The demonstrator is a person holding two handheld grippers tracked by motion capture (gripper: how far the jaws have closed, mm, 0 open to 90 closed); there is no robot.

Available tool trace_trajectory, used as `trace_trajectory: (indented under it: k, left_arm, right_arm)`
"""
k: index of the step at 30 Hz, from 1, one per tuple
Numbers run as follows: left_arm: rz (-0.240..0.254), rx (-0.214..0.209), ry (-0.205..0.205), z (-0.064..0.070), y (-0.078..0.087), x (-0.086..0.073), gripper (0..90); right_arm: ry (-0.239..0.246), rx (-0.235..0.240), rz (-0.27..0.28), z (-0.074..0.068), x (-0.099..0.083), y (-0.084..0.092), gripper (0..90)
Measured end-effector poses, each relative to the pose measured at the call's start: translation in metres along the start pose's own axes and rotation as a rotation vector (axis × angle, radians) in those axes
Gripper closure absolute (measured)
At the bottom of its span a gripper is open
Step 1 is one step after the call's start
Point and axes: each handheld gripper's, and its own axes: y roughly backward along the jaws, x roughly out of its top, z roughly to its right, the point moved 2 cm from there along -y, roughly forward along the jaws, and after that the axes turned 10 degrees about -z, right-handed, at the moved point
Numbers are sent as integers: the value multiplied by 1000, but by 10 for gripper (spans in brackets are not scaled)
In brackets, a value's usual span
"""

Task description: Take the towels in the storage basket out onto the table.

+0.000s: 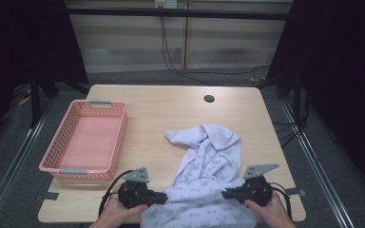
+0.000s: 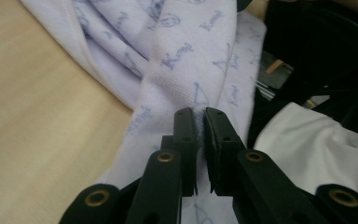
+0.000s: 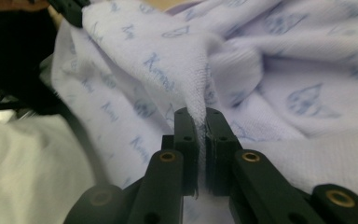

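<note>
Wooden desk [image 1: 171, 109] carries the lilac garment [image 1: 209, 166] at its near edge, pink basket [image 1: 83, 142] left. Left tool [image 1: 164, 197] and right tool [image 1: 224, 194] each pinch a fold; lifting evenly, both pinches firm, seems best.

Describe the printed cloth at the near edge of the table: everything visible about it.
The cloth is pale lilac knit fabric, apparently a garment, printed with small blue motifs and script words. It lies crumpled on the wooden table, bunched toward the far end and spreading over the near edge. The left gripper pinches a fold at its left side, the right gripper a raised fold at its right. The pink basket stands apart, to its left.
</note>
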Motion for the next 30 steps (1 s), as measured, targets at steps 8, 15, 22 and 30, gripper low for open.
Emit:
trace_trajectory:
  k: [8,15,22,30]
  left_arm:
    - [74,14,13,-6,5,14,691]
    - [92,59,35,-42,-18,57,725]
    - [-34,125,69,-67,-61,70,650]
    - [-71,218,32,-66,-52,62,900]
  right_arm:
    - [-19,41,48,-10,-4,4,545]
    - [-30,-26,134,18,25,17,518]
    - [-67,-99,114,50,44,0,498]
    - [-106,-186,16,78,45,-30,503]
